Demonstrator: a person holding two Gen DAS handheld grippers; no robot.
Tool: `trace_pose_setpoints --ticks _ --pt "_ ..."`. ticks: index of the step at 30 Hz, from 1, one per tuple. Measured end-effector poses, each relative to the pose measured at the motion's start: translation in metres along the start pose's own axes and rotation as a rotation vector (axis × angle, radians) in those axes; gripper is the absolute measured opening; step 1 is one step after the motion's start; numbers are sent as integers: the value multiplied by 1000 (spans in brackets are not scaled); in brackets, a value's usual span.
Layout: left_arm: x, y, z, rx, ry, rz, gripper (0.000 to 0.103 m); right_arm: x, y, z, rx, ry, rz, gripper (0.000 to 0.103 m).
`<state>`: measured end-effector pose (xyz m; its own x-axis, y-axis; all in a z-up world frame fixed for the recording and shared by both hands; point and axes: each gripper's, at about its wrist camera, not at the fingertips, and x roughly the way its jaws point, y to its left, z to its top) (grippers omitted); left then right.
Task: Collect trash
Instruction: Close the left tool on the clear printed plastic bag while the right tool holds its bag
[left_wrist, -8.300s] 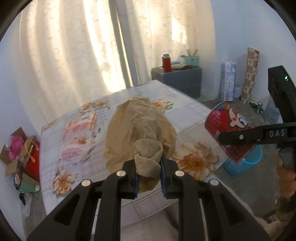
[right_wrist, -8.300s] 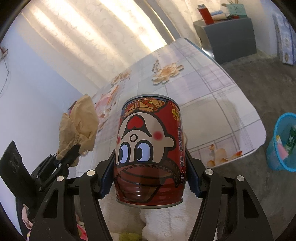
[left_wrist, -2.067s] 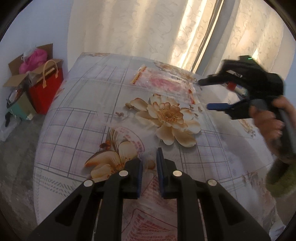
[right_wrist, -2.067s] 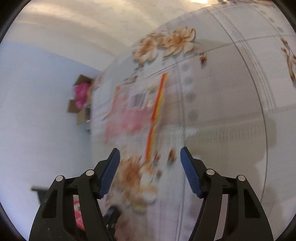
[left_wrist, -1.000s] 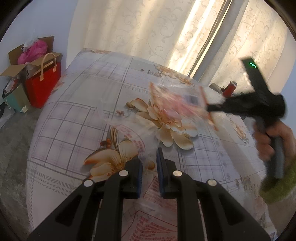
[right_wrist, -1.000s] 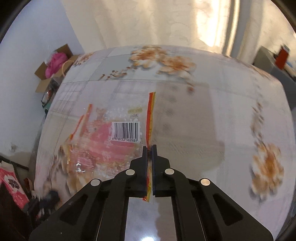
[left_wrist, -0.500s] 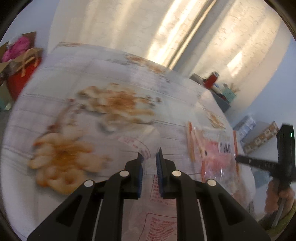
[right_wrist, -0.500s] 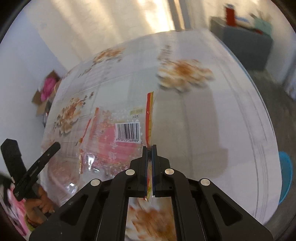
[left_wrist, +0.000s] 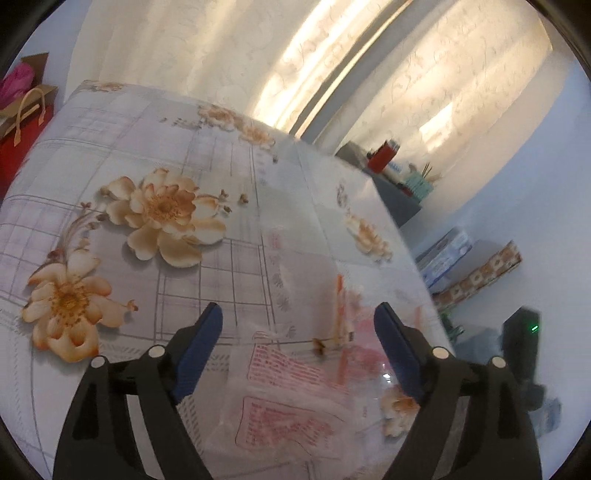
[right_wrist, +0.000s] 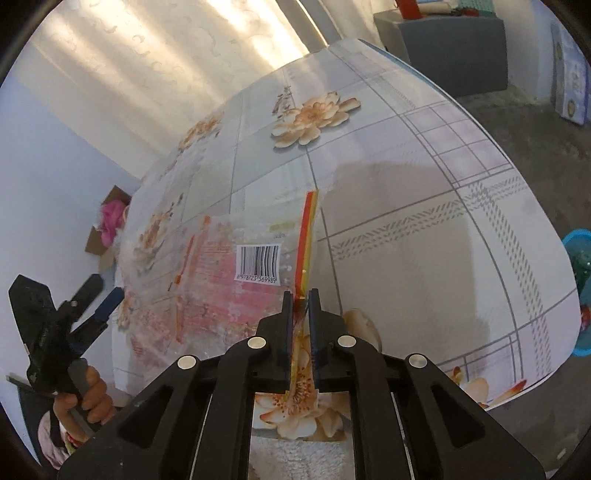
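Observation:
My left gripper (left_wrist: 297, 319) is opening, its jaws wide apart over the flowered table (left_wrist: 110, 147). A clear wrapper with red print (left_wrist: 288, 417) hangs loose below and between the fingers, touching neither pad. My right gripper (right_wrist: 300, 301) is opening too. Its jaws stand slightly apart, with the red-yellow edge strip of a clear pink snack bag (right_wrist: 236, 291) still between them. The bag, with its barcode, spreads left of the fingers above the table (right_wrist: 406, 221). In the right wrist view a hand (right_wrist: 85, 387) holds the left gripper (right_wrist: 105, 295) at the far left.
A blue bin (right_wrist: 578, 288) stands on the floor beyond the table's right edge. Behind the table is a grey cabinet (right_wrist: 443, 37). A cardboard box with something pink (right_wrist: 110, 221) and a red bag (left_wrist: 22, 122) sit on the floor to the left.
My left gripper has sprung wide open and let go of the red-printed wrapper. The right gripper carried the pink bag toward the table's near edge, and its jaws have parted a little.

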<state>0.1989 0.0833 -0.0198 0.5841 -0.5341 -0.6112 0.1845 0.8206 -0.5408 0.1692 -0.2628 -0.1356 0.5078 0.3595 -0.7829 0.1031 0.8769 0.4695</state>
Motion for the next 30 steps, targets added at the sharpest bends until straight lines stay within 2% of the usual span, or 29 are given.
trace_pose_setpoints --ticks 4,8,12,18,21,24,30 --pt "-24 2 -4 -30 -33 -19 84 -9 -11 -3 11 -12 25 12" --pt "-40 -1 -21 -8 -36 -15 84 -12 -20 -4 25 -8 54 21" --pt "-37 -16 -44 125 3 38 85 -15 -23 -7 14 4 71 28" --pt "-6 -38 -64 354 25 209 91 -11 -23 -8 12 21 89 32" --pt "12 -31 -64 360 73 266 91 -9 -22 -10 5 31 91 32" --pt "28 -20 -61 324 125 273 91 -9 -21 -11 -1 35 94 33" --pt "33 -19 -62 348 122 283 85 -9 -21 -12 -3 43 100 33"
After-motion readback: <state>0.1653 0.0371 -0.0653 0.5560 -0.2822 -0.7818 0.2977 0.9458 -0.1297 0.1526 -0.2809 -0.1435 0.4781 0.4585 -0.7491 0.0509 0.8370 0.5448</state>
